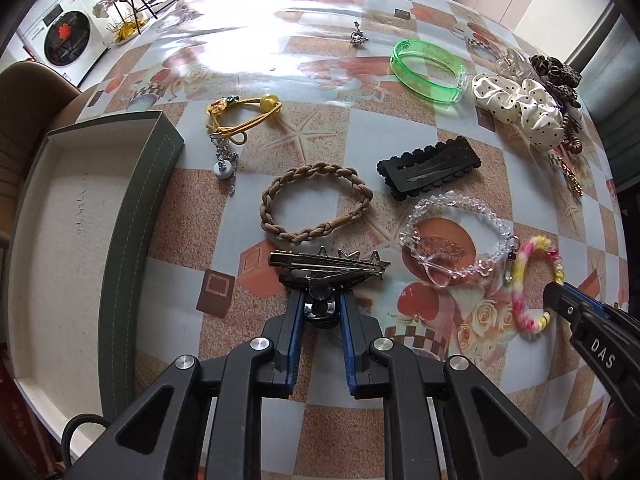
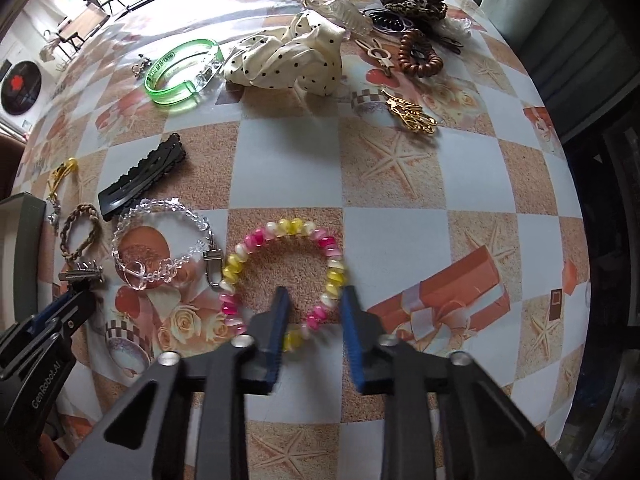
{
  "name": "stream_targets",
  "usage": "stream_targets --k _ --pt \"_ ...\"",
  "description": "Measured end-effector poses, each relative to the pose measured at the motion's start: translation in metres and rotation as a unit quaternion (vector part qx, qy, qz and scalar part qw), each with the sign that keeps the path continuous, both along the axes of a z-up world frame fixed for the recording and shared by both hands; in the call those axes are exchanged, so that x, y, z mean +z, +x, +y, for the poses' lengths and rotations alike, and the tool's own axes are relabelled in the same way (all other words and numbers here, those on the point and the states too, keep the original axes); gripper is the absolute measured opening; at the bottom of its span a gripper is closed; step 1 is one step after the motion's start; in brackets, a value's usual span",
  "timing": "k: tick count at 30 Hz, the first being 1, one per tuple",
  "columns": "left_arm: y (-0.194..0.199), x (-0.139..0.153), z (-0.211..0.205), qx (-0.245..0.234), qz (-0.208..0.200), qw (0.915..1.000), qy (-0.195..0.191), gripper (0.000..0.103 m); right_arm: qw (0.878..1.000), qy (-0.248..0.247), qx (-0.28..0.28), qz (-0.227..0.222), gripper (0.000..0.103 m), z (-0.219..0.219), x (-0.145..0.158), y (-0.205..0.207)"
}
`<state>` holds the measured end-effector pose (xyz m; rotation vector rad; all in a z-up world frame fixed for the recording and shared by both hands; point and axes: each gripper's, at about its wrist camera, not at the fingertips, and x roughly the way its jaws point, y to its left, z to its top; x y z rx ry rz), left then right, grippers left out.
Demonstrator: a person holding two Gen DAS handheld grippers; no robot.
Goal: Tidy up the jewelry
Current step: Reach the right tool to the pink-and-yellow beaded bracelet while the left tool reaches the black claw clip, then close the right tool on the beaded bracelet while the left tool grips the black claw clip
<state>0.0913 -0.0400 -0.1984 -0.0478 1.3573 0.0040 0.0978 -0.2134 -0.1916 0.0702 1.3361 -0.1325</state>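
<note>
The left gripper [image 1: 320, 300] is clamped on the dark round knob of a metal hair clip [image 1: 328, 266] with small star points, which lies on the table [image 1: 380, 152] just below a braided cord bracelet [image 1: 314, 208] and near the open grey box [image 1: 140, 216] at the left edge. The clip looks stiff, fairly light and slick, so a hold on its knob may let the long bar swing; a grip nearer the middle of the bar would likely steady it. The right gripper [image 2: 316, 308] straddles the near right side of a pink, yellow and white bead bracelet [image 2: 284, 276], one finger inside the loop and one outside. The fingers look narrowed, but whether the pads already press the beads cannot be told from these views. That bracelet is probably light and floppy on its string, with smooth round beads that could roll out of a pinch, so squeezing across a single bead row seems safest. A clear bead bracelet [image 2: 160, 244] lies just beside it, close enough to snag.
</note>
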Motion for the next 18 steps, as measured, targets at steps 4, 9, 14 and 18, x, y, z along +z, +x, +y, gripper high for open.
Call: stream_targets --k 4,9,14,18 --pt "-0.003 0.003 0.001 -0.004 -0.001 1.0000 -0.009 0.021 0.999 0.029 -0.016 0.001 0.009 -0.013 0.001 0.000" --pt "-0.011 0.018 0.012 -0.015 -0.006 0.9996 -0.022 0.021 0.998 0.059 -0.029 0.001 0.009 -0.028 0.005 -0.008" --pt "-0.023 0.034 0.013 -0.024 -0.013 0.9992 -0.027 0.021 0.996 0.079 -0.035 0.000 0.009 -0.031 0.026 -0.034" --pt "-0.045 0.057 0.032 -0.027 -0.021 0.9989 -0.033 0.021 0.996 0.084 -0.029 -0.003 0.009 -0.027 0.040 -0.038"
